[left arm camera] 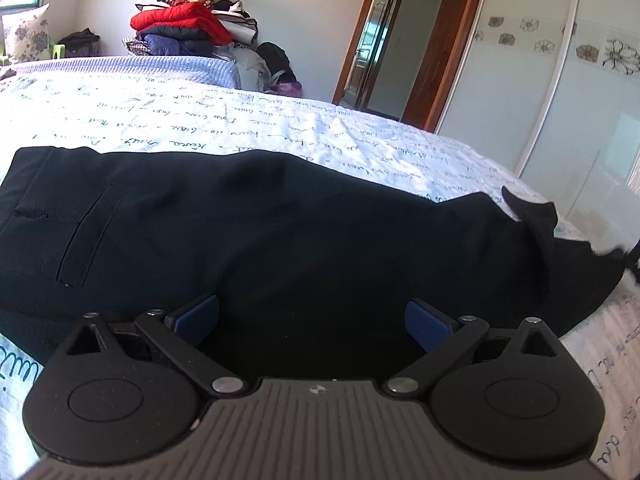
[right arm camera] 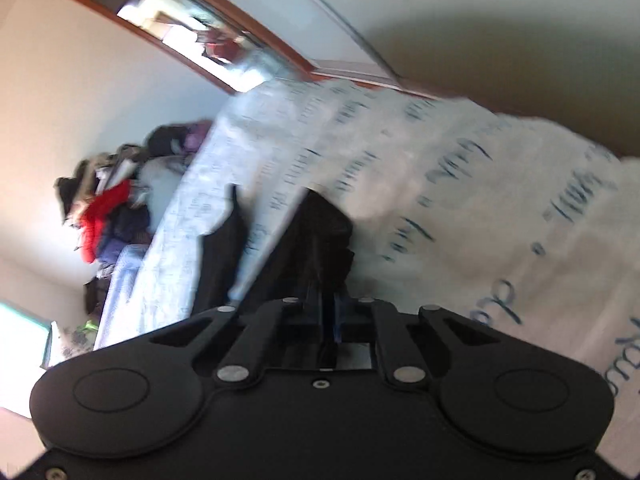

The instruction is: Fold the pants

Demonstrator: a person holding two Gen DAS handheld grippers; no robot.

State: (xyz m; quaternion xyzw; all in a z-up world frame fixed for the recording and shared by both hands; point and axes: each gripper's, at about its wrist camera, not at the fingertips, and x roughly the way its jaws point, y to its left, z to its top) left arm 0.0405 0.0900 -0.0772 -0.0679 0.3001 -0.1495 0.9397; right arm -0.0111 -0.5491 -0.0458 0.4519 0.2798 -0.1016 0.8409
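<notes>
- Black pants (left arm camera: 248,232) lay across the middle of the frame on the script-printed bedsheet (left arm camera: 200,120).
- Left gripper (left arm camera: 312,320), jaws wide apart, low centre.
- Right gripper (right arm camera: 326,280) jaws clamped together on pants fabric.

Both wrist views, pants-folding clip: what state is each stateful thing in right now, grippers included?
Black pants: lying on the bed, partly folded, one end lifted off the sheet.
Left gripper: open, over the pants, gripping nothing.
Right gripper: shut on the pants' black fabric.
Door: open.
Clothes pile: stacked untidily beyond the bed.
</notes>
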